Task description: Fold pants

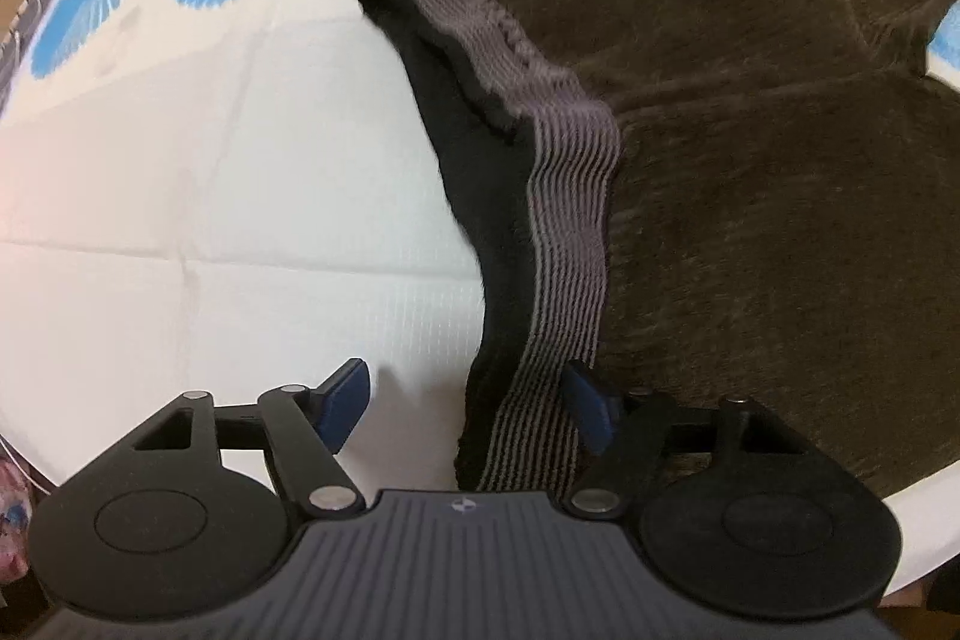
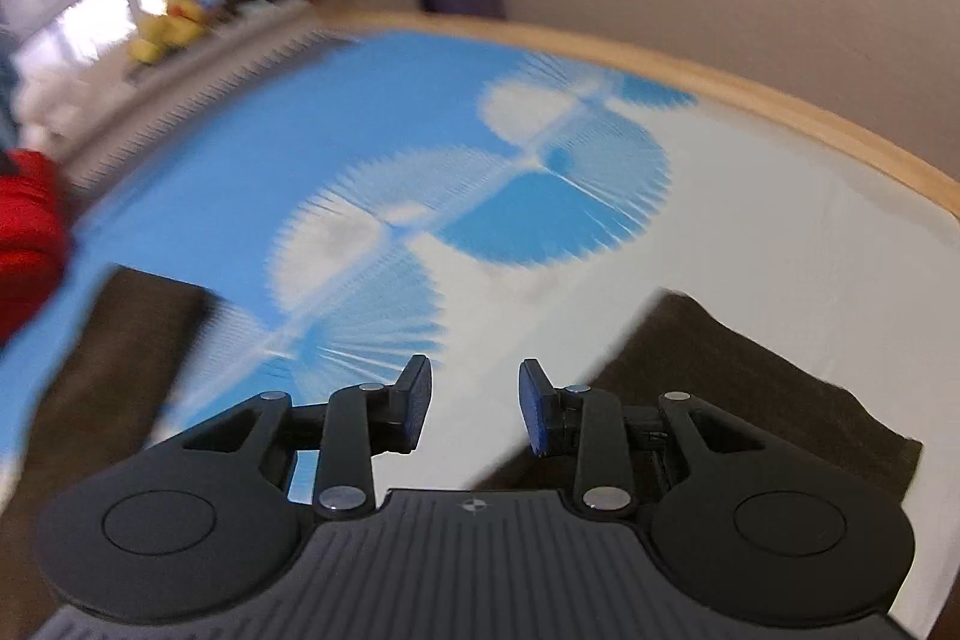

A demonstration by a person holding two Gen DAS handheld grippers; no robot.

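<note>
The brown pants (image 1: 750, 196) lie spread on the blue-and-white bedsheet (image 1: 210, 172), their striped waistband (image 1: 558, 244) between the left gripper's (image 1: 468, 403) parted jaws, untouched, while the right gripper (image 2: 474, 406) hovers above the pants, empty and released

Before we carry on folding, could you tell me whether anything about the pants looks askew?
Yes: the striped waistband of the pants gapes open and curves crookedly on the bedspread, showing the dark inside, so the top edge is not flat.
</note>
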